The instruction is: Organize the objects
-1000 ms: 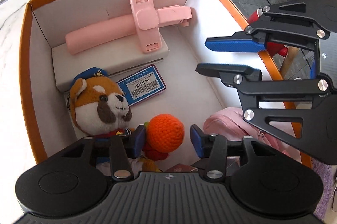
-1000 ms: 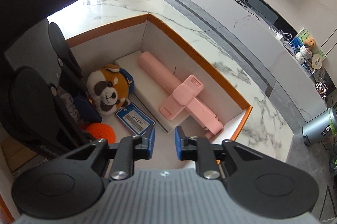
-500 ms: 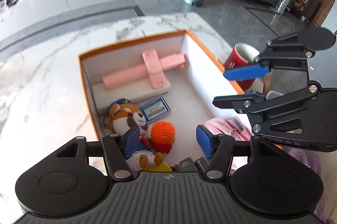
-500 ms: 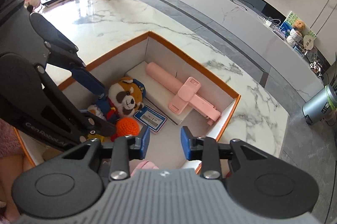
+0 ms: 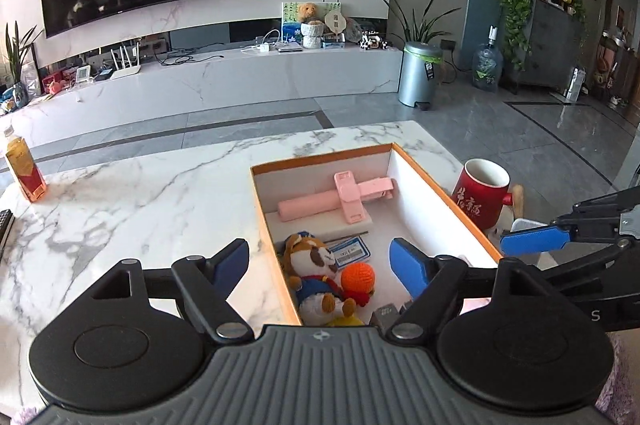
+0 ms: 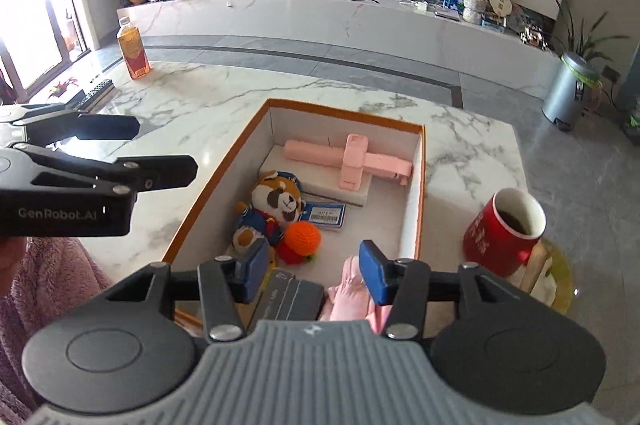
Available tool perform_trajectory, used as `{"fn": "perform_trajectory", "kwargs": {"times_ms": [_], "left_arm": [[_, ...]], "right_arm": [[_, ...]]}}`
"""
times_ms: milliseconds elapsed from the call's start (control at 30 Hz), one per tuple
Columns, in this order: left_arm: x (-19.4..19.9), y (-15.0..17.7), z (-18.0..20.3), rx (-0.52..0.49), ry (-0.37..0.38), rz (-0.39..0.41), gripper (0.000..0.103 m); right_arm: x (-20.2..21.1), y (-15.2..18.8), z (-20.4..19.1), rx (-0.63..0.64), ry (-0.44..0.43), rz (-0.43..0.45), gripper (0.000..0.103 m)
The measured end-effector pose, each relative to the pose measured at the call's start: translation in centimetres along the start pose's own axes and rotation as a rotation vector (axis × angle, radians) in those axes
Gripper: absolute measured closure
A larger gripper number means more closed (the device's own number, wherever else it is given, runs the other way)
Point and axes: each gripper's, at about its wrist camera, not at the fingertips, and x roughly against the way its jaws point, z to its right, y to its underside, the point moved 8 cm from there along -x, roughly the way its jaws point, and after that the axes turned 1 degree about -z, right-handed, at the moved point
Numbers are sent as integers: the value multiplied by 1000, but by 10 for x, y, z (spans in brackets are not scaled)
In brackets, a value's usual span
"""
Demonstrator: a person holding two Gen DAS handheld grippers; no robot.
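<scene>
Left wrist view: left gripper (image 5: 320,263), fingers spread and empty, above the orange-rimmed box (image 5: 320,156) on the marble table (image 5: 140,193). Inside lie a pink selfie stick (image 5: 340,195), red-panda plush (image 5: 310,257), orange crochet ball (image 5: 358,277) and barcode card (image 5: 350,252). Right gripper (image 6: 312,267), likewise spread and empty, hovers over the box's near end; a red mug (image 6: 504,235) stands beside the box's right wall, a bottle (image 6: 134,49) well apart.

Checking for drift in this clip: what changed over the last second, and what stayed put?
Both grippers pulled up and back out of the box. The left gripper opened wider; the right gripper opened too. Neither holds anything. The plush, orange ball and pink holder lie unmoved in the box.
</scene>
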Motion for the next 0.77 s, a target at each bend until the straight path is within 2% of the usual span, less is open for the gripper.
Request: {"fn": "perform_trajectory", "kwargs": {"times_ms": [233,533,767], "left_arm": [[-1,43,-4,48,-47,-84,12],[9,61,-7,66,-64,-94,12],[11,63,-9,74,-64,-93,12]], "right_arm": [[-4,39,-11,-154,39,16,46],[-4,55,-18,-163,61,22,45],[-3,56,-18,-168,62,25,44]]}}
